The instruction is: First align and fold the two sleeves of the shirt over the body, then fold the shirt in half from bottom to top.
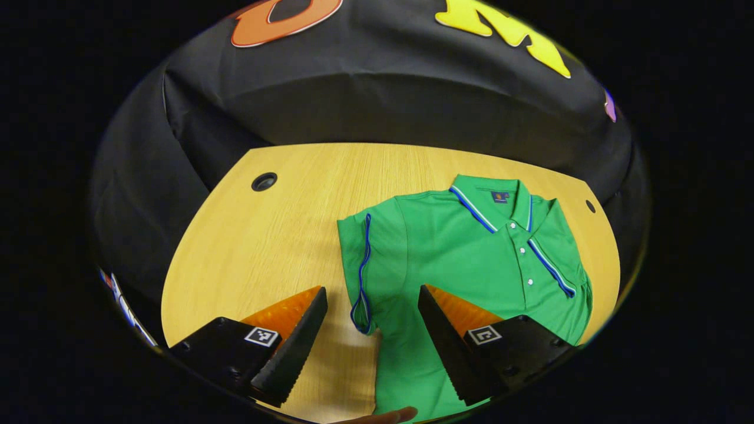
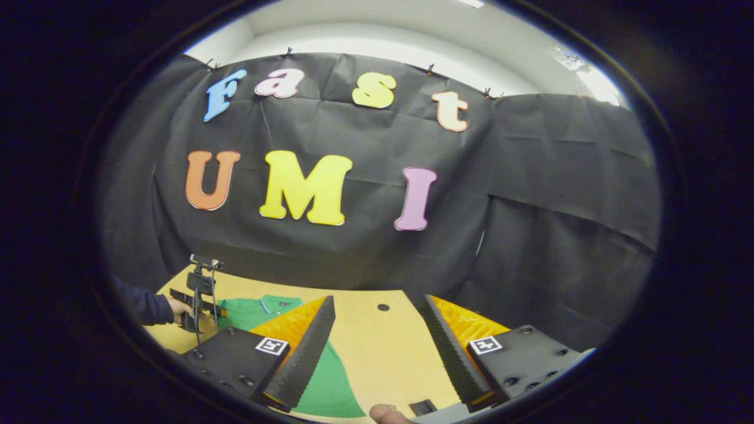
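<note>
The green polo shirt [image 1: 471, 259] lies flat, front up, on the wooden desk [image 1: 271, 235], toward the desk's right side in the left gripper view, its collar pointing to the far edge. The sleeve [image 1: 360, 265] on the shirt's left edge, trimmed in blue, looks already turned in over the body, though the fisheye bend makes that hard to be sure of. The opposite sleeve runs off toward the right rim of the view.

The left tool [image 1: 372, 318] hangs above the near part of the shirt with its fingers spread wide, gripping nothing; the sleeve's lower end and a strip of bare desk show between them. A fingertip [image 1: 392, 416] pokes in at the bottom edge.

In the right gripper view, the right tool [image 2: 377, 338] is also wide open and empty, raised over the desk to the right of the shirt [image 2: 327, 383]. Farther off at the left, a hand [image 2: 177, 307] in a dark sleeve [image 2: 141, 306] holds the other tool [image 2: 197, 306]. A small round hole [image 2: 383, 307] sits in the desk beyond the fingers.
</note>
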Motion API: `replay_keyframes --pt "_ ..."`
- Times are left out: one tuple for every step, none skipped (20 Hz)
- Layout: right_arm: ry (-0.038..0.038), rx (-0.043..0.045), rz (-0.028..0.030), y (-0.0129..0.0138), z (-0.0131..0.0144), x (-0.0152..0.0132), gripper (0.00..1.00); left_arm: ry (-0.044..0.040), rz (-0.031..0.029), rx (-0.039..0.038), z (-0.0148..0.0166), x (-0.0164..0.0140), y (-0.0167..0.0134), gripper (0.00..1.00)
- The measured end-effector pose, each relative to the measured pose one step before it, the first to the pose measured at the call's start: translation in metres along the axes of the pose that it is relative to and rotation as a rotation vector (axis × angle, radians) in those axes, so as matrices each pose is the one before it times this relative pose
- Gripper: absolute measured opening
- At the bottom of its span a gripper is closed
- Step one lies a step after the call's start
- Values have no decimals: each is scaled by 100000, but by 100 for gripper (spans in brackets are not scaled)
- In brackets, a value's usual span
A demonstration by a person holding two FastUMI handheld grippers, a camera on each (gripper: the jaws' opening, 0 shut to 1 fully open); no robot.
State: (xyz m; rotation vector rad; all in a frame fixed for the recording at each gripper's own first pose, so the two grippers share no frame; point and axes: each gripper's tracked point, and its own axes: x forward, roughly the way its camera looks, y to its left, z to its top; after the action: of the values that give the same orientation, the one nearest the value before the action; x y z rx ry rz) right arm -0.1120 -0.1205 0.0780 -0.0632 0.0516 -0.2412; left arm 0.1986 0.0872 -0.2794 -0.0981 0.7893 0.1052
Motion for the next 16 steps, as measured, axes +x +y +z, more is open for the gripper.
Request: replay_keyframes --pt "-227 1823 -1888 -74 257 -963 94 701 914 623 400 985 186 100" --pt "371 2531 -2257 -240 -31 -568 94 1509 323 10 208 929 114 100" --pt "761 739 -461 144 -411 -279 94 1145 97 -520 137 727 -17 96" --pt "814 -1806 -998 -322 -531 -230 94 1062 -524 -1229 104 565 -97 94" --pt "-180 -2300 -1861 -653 -68 -101 94 982 833 -612 74 349 206 88" --pt "-753 64 -1105 -273 212 -8 94 564 1227 -85 62 290 312 85" --pt "-488 1522 20 58 186 -3 94 514 1615 738 105 234 319 86" --pt "83 1365 -234 -58 -205 65 94 1577 850 1103 -111 173 32 74" --pt "378 501 -829 -299 -235 113 94 791 -344 911 -159 -16 -331 56" --pt "609 400 -478 -342 -331 192 94 1062 -624 744 -66 115 -314 58" --pt "390 867 340 19 -87 12 94 1006 580 559 -104 101 73 51" --pt "537 795 220 29 -225 245 94 967 411 281 -187 122 42 44" --pt "238 163 278 -35 -109 281 94 636 1061 -134 -107 50 191 30" --pt "218 90 146 -134 -246 121 96 629 188 -753 -146 66 -39 27" --pt "693 479 74 -193 -183 146 96 -264 -488 200 -26 55 -86 18" --pt "862 756 260 -63 -271 264 96 510 -374 956 26 35 -63 17"
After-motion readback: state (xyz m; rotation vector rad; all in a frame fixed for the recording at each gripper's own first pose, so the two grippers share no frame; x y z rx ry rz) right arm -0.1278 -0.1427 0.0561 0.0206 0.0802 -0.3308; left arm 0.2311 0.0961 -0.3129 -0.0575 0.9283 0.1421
